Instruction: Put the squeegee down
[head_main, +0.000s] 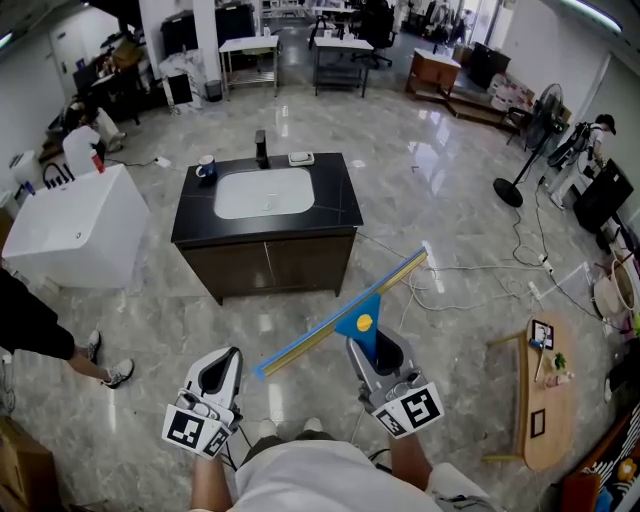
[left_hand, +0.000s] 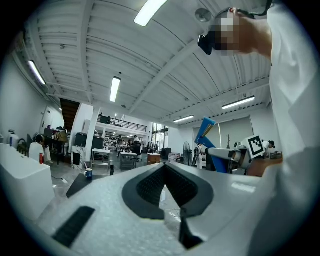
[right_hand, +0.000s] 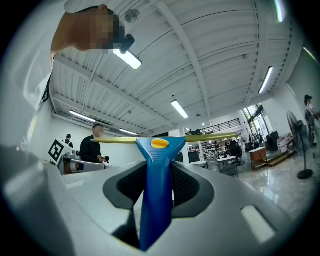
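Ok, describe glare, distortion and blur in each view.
Head view: bright glare patches on the shiny floor, room edges bow. Left gripper view: heavy fisheye, dark corners, left gripper soft up close. Right gripper view: same bending, squeegee fairly sharp.

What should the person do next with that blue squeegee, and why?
Probably carry it forward toward the black countertop. The right gripper is shut on the handle of the squeegee, holding it in the air above the floor, well short of the counter, so nothing lies under it to set it on. The left gripper holds nothing.
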